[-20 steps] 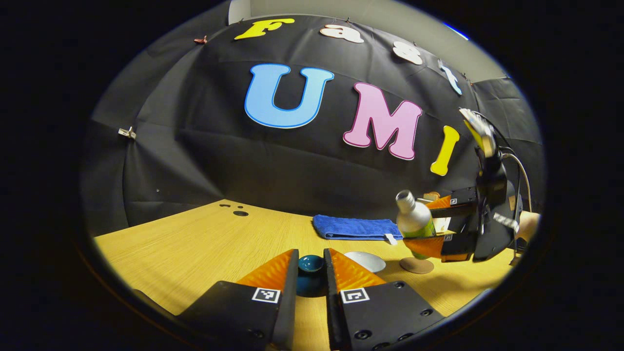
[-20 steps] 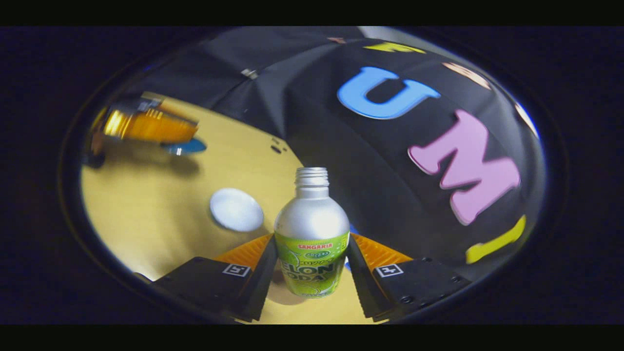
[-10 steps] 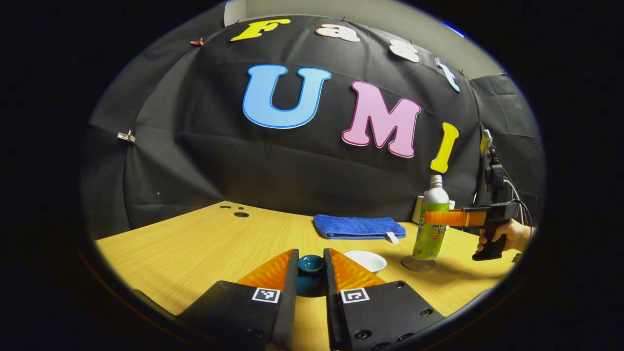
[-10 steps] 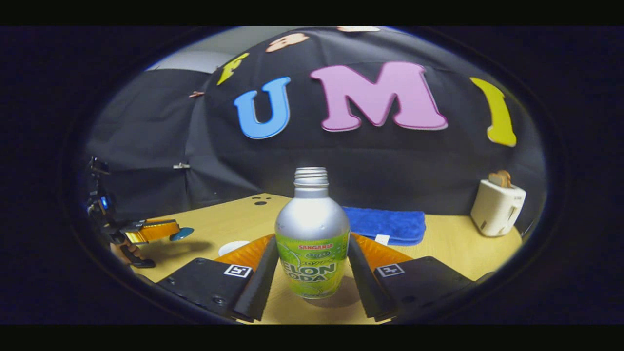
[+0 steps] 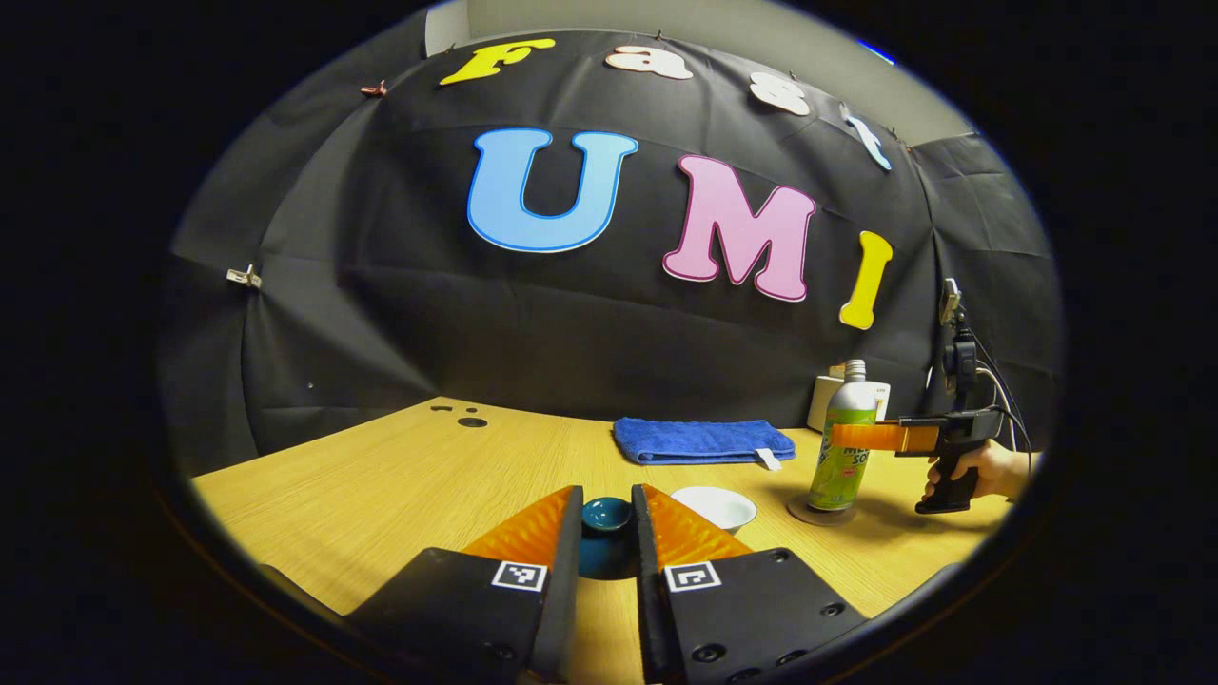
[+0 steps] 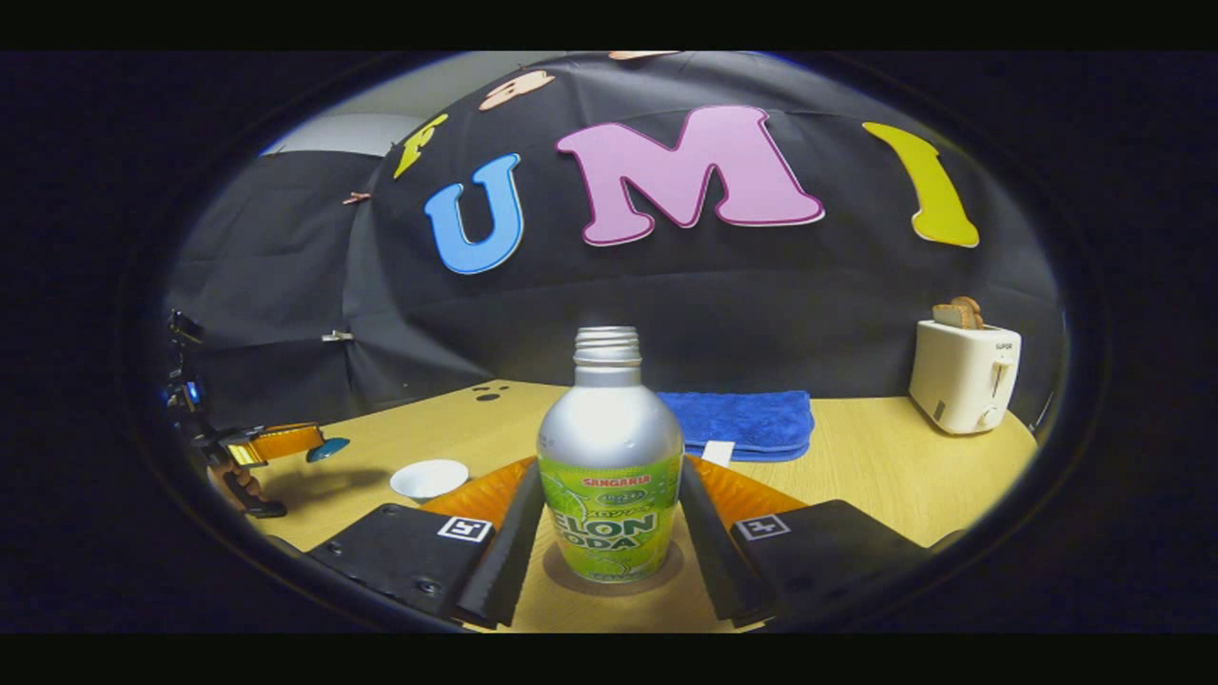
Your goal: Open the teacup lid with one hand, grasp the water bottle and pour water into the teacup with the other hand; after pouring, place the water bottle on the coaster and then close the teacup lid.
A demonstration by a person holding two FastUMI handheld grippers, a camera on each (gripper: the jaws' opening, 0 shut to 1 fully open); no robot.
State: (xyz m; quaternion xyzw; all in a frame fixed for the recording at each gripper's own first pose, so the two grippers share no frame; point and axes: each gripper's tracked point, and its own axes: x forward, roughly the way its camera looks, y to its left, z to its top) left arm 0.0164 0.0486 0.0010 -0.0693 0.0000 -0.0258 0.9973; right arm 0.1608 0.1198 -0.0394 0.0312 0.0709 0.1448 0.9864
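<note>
Right gripper (image 6: 609,542) clamps the upright silver bottle with the green label (image 6: 609,476), which a second ago hung tilted in the air and now stands on the round brown coaster (image 6: 614,578), so pouring looks finished and release should follow. Its holder's hand (image 5: 990,469) keeps the tool level, fingers horizontal. Left gripper (image 5: 607,538) still pinches the dark teal teacup lid (image 5: 606,515), lifted just beside the open white teacup (image 5: 715,507) on the wooden table (image 5: 400,476).
</note>
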